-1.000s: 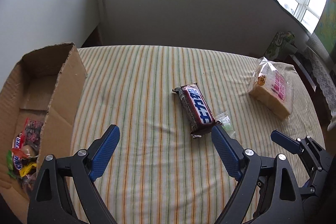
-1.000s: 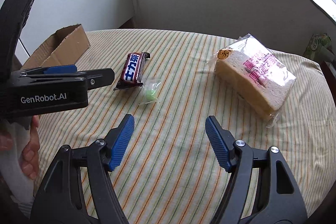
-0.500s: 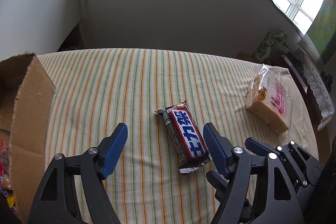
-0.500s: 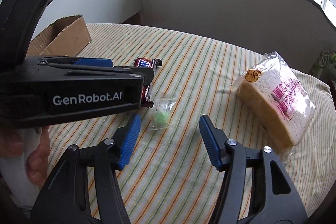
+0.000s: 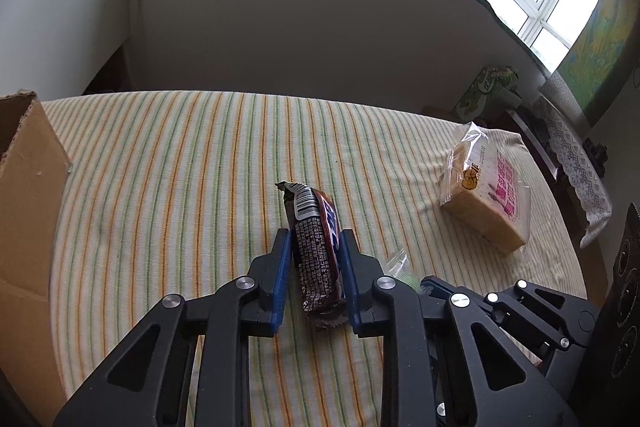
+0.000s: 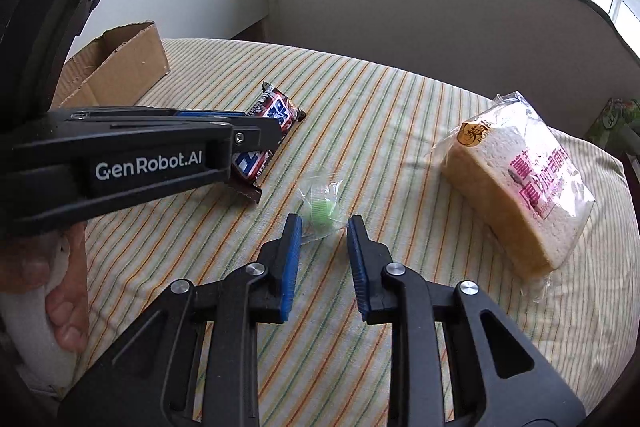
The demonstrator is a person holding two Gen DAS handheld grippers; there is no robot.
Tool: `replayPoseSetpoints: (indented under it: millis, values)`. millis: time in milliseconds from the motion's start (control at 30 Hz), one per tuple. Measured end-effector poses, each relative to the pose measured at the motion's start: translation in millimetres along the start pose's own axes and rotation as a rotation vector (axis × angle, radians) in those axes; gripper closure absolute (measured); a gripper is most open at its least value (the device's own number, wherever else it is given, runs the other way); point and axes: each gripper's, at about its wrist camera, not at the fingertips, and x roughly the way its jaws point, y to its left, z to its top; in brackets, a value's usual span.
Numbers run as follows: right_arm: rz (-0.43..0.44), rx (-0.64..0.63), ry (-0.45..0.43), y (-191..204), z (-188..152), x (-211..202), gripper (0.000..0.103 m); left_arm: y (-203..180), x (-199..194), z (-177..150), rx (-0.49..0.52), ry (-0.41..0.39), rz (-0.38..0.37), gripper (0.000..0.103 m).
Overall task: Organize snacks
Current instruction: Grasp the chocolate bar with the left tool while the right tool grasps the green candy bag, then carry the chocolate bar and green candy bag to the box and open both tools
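Note:
My left gripper (image 5: 314, 239) is shut on a brown chocolate bar (image 5: 316, 247) with a red and blue label, tilted on its edge on the striped cloth. The bar also shows in the right wrist view (image 6: 272, 131), held by the left gripper (image 6: 260, 131). My right gripper (image 6: 322, 227) is partly closed around a small green candy in a clear wrapper (image 6: 322, 209); its pads stand apart from the wrapper's sides. A bagged loaf of sliced bread (image 6: 516, 183) lies to the right, and it shows in the left wrist view (image 5: 488, 199) too.
An open cardboard box (image 5: 28, 195) stands at the table's left edge, also seen in the right wrist view (image 6: 116, 67). A low grey wall (image 5: 300, 39) runs behind the striped table (image 5: 160, 187). A green packet (image 5: 490, 87) sits beyond the far right corner.
My left gripper has closed on the chocolate bar and tipped it onto its edge. My right gripper has moved forward to the green candy and narrowed its jaws around it.

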Motion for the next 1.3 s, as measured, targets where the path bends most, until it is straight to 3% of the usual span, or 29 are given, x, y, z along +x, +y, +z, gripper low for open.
replayPoseSetpoints:
  millis: [333, 633, 1100, 1300]
  values:
    - [-0.002, 0.045, -0.028, -11.3, -3.7, -17.3, 0.079, -3.7, -9.9, -8.0, 0.025, -0.029, 0.030, 0.083]
    - [-0.026, 0.102, -0.092, -18.1, -8.8, -49.7, 0.079, -16.2, -43.4, -18.7, 0.080, -0.118, 0.094, 0.083]
    - [-0.107, 0.104, -0.316, 5.9, -1.2, -180.5, 0.079, -49.9, -165.7, -34.5, 0.145, -0.324, 0.083, 0.083]
    - [-0.122, 0.083, -0.363, 24.6, -6.2, -214.6, 0.079, -58.0, -208.1, -43.6, 0.169, -0.406, 0.082, 0.083]
